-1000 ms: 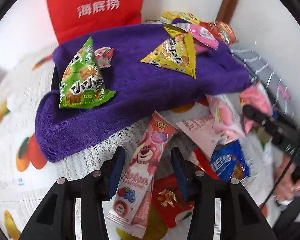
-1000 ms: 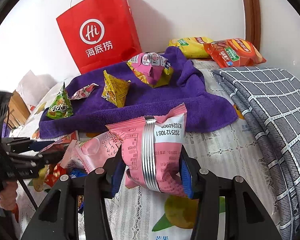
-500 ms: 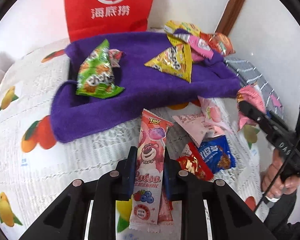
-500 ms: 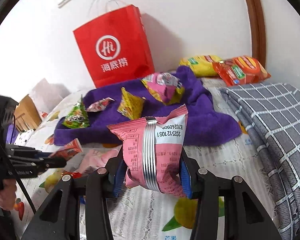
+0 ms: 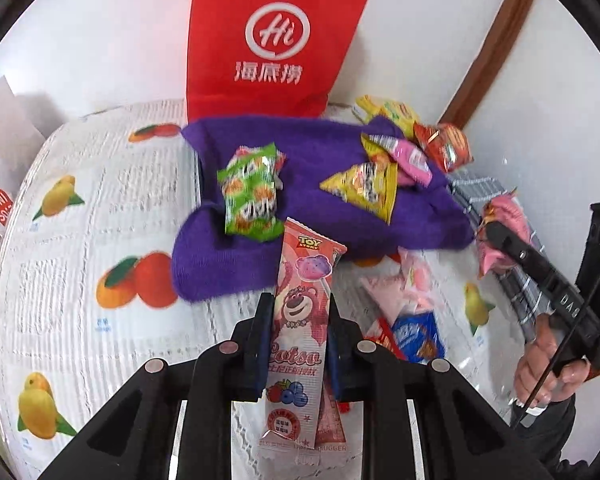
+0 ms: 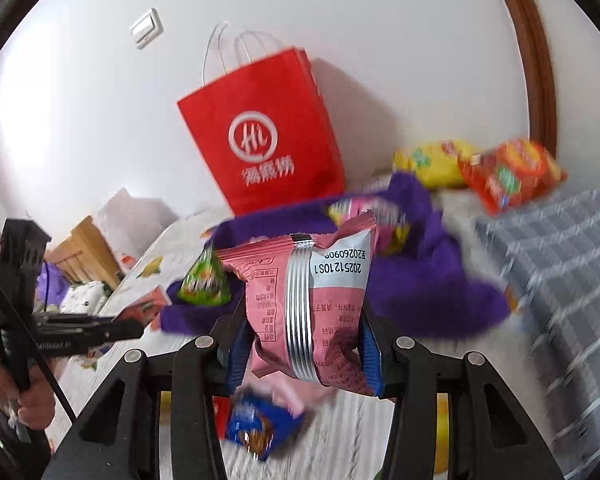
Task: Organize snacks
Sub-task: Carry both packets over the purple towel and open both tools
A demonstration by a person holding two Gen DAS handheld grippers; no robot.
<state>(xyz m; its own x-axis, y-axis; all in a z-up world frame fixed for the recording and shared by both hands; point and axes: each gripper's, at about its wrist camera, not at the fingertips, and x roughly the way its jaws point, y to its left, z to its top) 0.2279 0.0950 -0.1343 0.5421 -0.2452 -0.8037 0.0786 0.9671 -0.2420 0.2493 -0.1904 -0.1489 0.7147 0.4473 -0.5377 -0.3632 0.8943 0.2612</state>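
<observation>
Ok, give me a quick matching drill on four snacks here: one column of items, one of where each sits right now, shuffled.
Items:
1. Lotso lollipop packet
2. pink snack bag
3. green triangular pack
4. blue cookie packet

Places:
A. on the purple towel
B. clamped in the right claw
C. on the fruit-print tablecloth
D. clamped in the left claw

Pairs: 1-D, 2-B, 3-A, 4-C

Bag (image 5: 272, 40): red, white logo. Towel (image 5: 332, 216): purple. Tablecloth (image 5: 80, 280): white, printed orange and yellow fruit. Held stick pack (image 5: 300, 320): pink, bear print. Held pouch (image 6: 312, 304): pink, silver band.
</observation>
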